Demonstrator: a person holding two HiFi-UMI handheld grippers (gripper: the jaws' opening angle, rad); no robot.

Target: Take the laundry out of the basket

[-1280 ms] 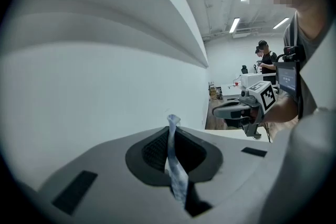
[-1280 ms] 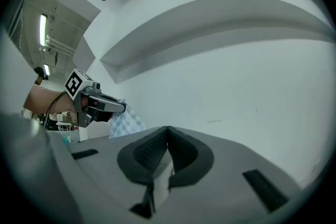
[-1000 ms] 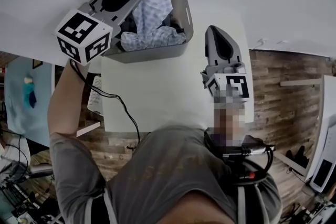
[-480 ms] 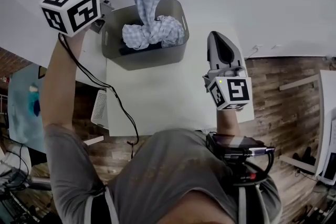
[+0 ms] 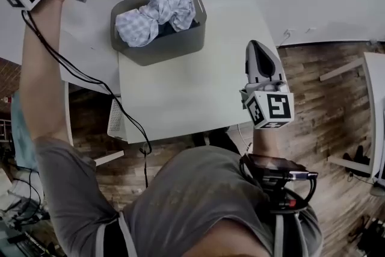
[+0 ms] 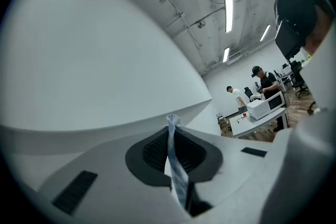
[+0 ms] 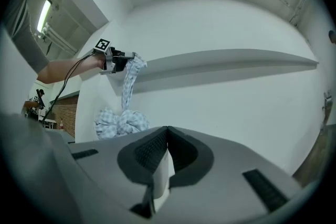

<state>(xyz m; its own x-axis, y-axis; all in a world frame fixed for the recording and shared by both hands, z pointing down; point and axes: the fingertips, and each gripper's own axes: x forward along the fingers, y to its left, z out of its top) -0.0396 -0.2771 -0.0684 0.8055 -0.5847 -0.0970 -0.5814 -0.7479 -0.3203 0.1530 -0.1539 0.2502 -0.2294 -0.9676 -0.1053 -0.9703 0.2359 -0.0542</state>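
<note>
Laundry point(image 5: 157, 6), one checked cloth so far as can be told, is hanging as a taut band whose lower part is lying bunched and twisted in the grey basket point(image 5: 171, 50). Whether more items are lying beneath the bunch cannot be made out. The basket is standing on the white table point(image 5: 180, 93), near its far left corner.

The left hand-held gripper point(image 6: 171, 128) is being held high, above and to the left of the basket. Its jaws are clenching a narrow fold at the upper end of the cloth, and only a thin strip of fabric is showing between the pads. The right hand-held gripper point(image 5: 255, 48) is hovering over the right side of the table, well apart from the basket. Its jaws are pressed together with nothing between them. A black cable point(image 5: 90, 78) is trailing from the left unit down past the table's left edge.

Judged progress: extraction is under way, but most of the cloth is yet to clear the basket.

Judged hazards:
- The grasp is taking in little fabric, so the weight of the bunch may be enough to pull the fold out of the pads.
- The twisted mass may be catching on the basket wall. A further upward pull could then tilt or drag the light basket towards the nearby table edge, since nothing is bracing it.
- The hanging cable could snag on the table corner.
</note>
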